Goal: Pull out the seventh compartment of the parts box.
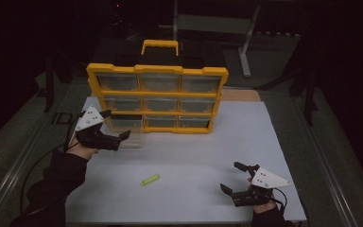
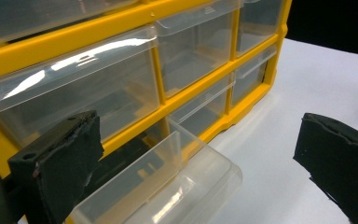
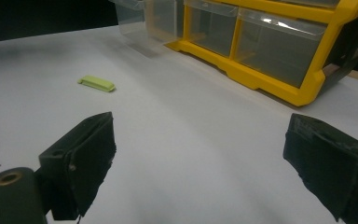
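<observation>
1. The small green piece (image 1: 150, 179) lies flat on the white desk (image 1: 208, 142), out in the open and well in front of the yellow organizer (image 1: 157, 97). Nothing touches it.
2. Its long axis runs slantwise, the right end tipped a little toward the organizer. In the right gripper view it sits up and to the left of the fingers (image 3: 79, 168).
3. The pulled-out clear drawer (image 1: 131, 138) juts from the bottom-left bay of the organizer, looks empty, and is probably where the piece goes.
4. The left gripper (image 1: 114, 128) hangs at that drawer, its fingers (image 2: 60, 158) spread wide on either side of the drawer's front, gripping nothing.
5. The right gripper (image 1: 230, 178) hovers near the desk's front right corner, fingers wide apart and empty, pointing leftward toward the piece.
6. The piece lies between the two hands, about as near to one as to the other. The right gripper is free and already faces it, so it seems better placed; a grasp across the narrow width would need the fingers turned square to the long axis.
</observation>
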Demonstrator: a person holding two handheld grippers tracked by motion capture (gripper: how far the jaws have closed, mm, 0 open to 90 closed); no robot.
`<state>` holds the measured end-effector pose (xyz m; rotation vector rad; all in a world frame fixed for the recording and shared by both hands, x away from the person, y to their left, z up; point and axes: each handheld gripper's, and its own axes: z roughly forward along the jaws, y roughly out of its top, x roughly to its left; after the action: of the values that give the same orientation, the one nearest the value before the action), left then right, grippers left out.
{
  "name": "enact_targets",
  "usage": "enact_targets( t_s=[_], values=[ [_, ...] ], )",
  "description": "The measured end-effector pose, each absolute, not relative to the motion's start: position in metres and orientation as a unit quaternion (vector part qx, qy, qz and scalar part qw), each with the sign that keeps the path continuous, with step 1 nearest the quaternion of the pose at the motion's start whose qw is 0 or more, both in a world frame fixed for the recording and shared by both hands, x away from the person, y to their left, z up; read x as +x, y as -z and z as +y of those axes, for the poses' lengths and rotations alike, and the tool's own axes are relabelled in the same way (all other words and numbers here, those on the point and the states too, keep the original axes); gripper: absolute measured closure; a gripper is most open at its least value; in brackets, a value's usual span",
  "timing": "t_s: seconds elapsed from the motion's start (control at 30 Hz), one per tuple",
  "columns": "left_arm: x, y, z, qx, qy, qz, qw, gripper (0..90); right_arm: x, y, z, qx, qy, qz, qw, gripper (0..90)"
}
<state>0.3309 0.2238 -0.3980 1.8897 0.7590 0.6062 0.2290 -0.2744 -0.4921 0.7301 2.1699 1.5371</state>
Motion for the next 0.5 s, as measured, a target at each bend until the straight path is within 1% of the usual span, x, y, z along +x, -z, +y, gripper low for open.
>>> enact_targets(
  t_s=[0.23,0.5],
  values=[
    [0.315,0.397,0.237,0.759,-0.254,0.329,0.501,0.3,0.229,0.492,-0.275,0.261,-0.548,0.772,0.191,9.0],
    [0.297,0.403,0.247,0.748,-0.254,0.347,0.506,0.4,0.230,0.492,-0.275,0.262,-0.549,0.771,0.189,9.0]
  ],
)
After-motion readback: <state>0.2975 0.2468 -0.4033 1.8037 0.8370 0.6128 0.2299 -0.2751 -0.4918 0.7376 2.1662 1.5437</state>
